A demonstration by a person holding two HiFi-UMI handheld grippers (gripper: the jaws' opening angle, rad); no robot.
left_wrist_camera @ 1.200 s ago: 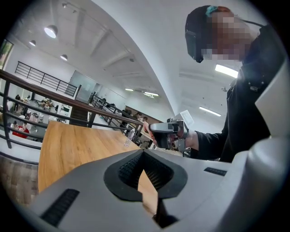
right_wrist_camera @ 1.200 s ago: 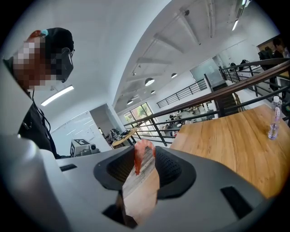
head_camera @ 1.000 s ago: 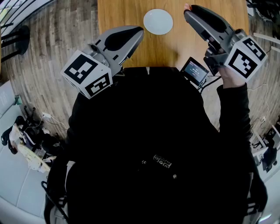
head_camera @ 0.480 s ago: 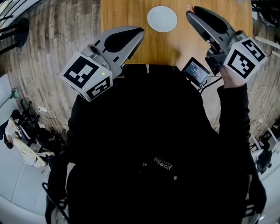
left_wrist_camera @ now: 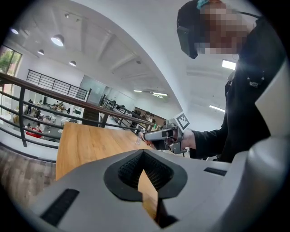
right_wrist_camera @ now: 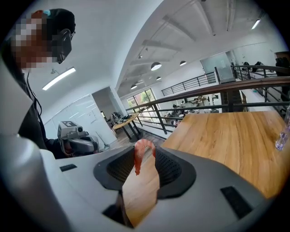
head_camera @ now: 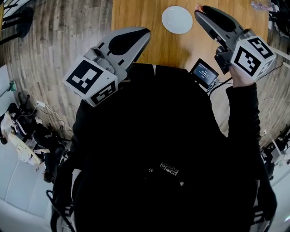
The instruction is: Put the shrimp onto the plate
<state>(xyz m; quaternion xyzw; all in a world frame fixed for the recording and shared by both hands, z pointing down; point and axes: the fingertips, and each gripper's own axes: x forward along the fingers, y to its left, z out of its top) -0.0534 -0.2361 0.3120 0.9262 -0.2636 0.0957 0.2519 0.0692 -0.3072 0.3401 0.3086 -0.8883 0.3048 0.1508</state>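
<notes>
We begin with the wooden surface (head_camera: 136, 13), which fills the top of the head view and is mostly bare. We hold both tools over its near edge. The left tongs (head_camera: 145, 32) reach in from the left, well apart from everything the task concerns. In the left gripper view their tips meet with nothing between them, and only a sliver of wood shows through the gap further back. We judge that they have no part in the work right now.

The right tongs (head_camera: 200, 9) come in from the right. Their tip stands just beside the right-hand rim of the white plate (head_camera: 177, 19), not yet over it. A small lit screen (head_camera: 204, 72) sits at the near edge of the surface, below the right tongs, and plays no role that we can see.

The plate is empty, its whole face clean white in the head view. The shrimp (right_wrist_camera: 138, 156) is clamped between the pads of the right tongs at their very tip. It is a curled pink-orange piece with one end hanging down. In the head view only a pink speck of it peeks out past the tip.

So we judge the pick-up done and the carry nearly done. What is left is a short shift sideways until the shrimp is above the plate, then lowering it and parting the tongs so it rests there. We cannot tell how high the shrimp is above the surface.
</notes>
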